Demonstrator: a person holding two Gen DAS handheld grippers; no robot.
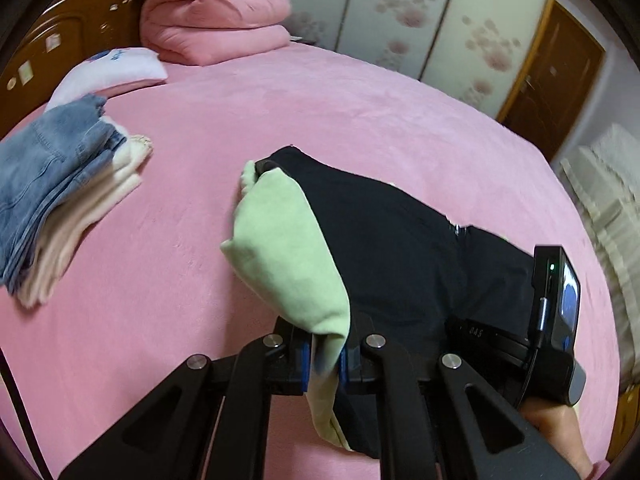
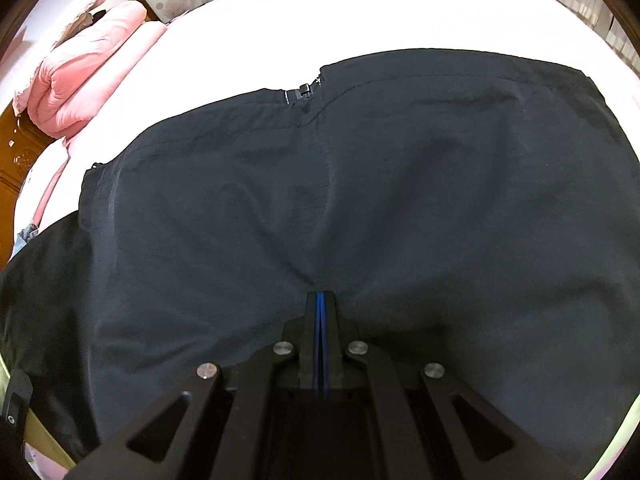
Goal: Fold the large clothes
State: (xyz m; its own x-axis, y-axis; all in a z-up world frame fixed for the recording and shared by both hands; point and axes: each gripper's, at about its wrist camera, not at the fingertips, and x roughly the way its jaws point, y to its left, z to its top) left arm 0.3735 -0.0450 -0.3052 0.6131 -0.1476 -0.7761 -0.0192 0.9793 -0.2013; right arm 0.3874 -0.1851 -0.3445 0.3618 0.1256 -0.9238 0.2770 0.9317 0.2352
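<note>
The left gripper [image 1: 324, 354] is closed narrow on a fold of the jacket [image 1: 400, 240]: its two blue pads pinch the light green lining [image 1: 288, 248], and the cloth hangs down between the fingers and below them. The lining goes up from the pads as a long green strip. At its far end sits the black cuff [image 1: 266, 167] of a sleeve.

The right gripper [image 2: 321, 304] is fully closed, the blue pads meet with only a thin line between them. Its tips press into the dark jacket [image 2: 320, 200], and creases run out from that point; whether a pinch of cloth is between the pads I cannot tell.

In the right view the jacket lies spread wide on the bed, with the zipper [image 2: 304, 90] at its far edge. Its far hem runs nearly straight from left to right.

The bed [image 1: 200, 280] has a pink cover, and much free cover lies left of the jacket and far behind it. Near the left edge is a stack of folded clothes [image 1: 60, 200], jeans on top, well apart from the jacket. A pillow [image 1: 116, 70] and a folded pink quilt [image 1: 216, 20] are at the far side by the wooden headboard [image 1: 60, 40]. A closet [image 1: 420, 20] with flower doors stands beyond the bed.
</note>
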